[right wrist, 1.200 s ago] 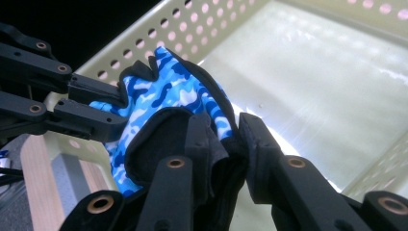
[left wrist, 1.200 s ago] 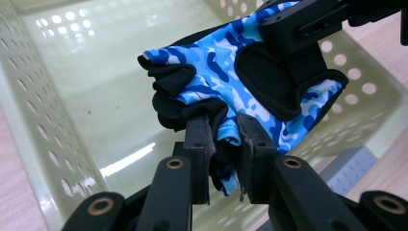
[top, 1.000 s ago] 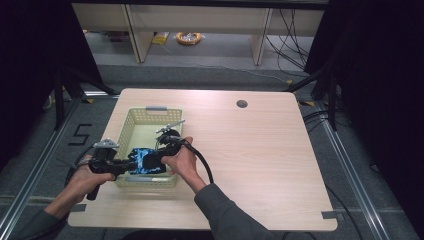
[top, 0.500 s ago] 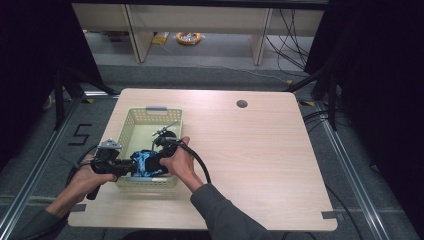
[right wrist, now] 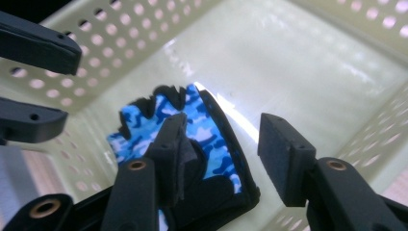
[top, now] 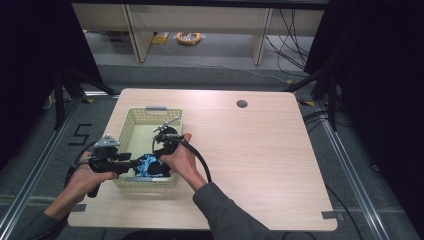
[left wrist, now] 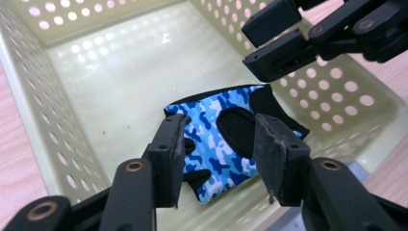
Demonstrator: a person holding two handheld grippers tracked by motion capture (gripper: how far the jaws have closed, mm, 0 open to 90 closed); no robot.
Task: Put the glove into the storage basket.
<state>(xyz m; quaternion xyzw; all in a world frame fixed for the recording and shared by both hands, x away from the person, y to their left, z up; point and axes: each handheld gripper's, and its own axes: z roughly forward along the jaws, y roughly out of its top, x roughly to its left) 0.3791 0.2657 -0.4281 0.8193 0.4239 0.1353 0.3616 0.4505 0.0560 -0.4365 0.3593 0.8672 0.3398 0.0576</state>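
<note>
The fingerless glove [left wrist: 219,139] lies flat on the floor of the basket [left wrist: 29,110], at the lower centre of the left gripper view. It is soft fabric with a blue camouflage print, black edges and a black oval opening. Probably it lies there so that the jaws can come from above. The left gripper [left wrist: 219,154] hangs over it, jaws wide apart and holding nothing. The right gripper [right wrist: 226,144] is also wide open and empty, one jaw over the black cuff. The basket is pale yellow-green plastic, glossy, with rows of round holes in its walls. It stands on a light wooden table [top: 260,160].
</note>
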